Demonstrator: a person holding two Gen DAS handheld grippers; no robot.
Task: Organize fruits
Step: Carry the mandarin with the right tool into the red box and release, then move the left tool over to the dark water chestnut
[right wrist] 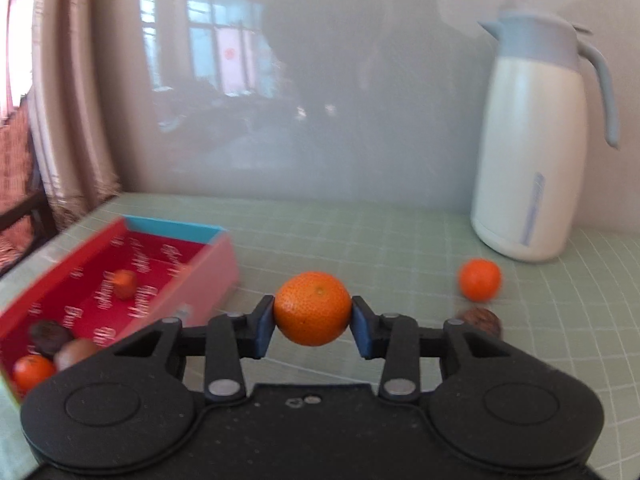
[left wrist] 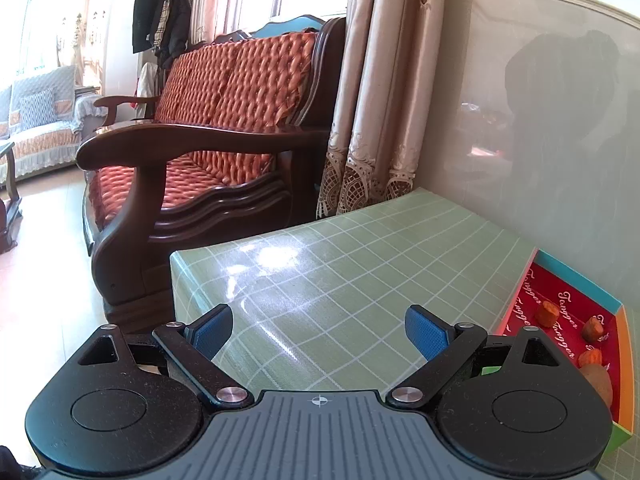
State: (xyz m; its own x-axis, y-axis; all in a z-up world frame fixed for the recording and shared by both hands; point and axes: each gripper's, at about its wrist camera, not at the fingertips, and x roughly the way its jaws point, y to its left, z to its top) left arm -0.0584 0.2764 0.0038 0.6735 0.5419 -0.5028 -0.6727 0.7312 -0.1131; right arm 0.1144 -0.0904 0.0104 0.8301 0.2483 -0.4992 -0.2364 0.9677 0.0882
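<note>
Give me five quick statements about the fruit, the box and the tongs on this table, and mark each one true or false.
1. The right tongs grip a tangerine between their blue pads. True.
2. The left tongs hold a fruit. False: they stand open over the bare green tablecloth, with nothing between them.
3. The red box already has fruit in it. True.
4. The white jug lies on its side. False: it stands upright by the wall.
5. No fruit is left outside the box. False: a second tangerine still sits on the table near the jug.
</note>
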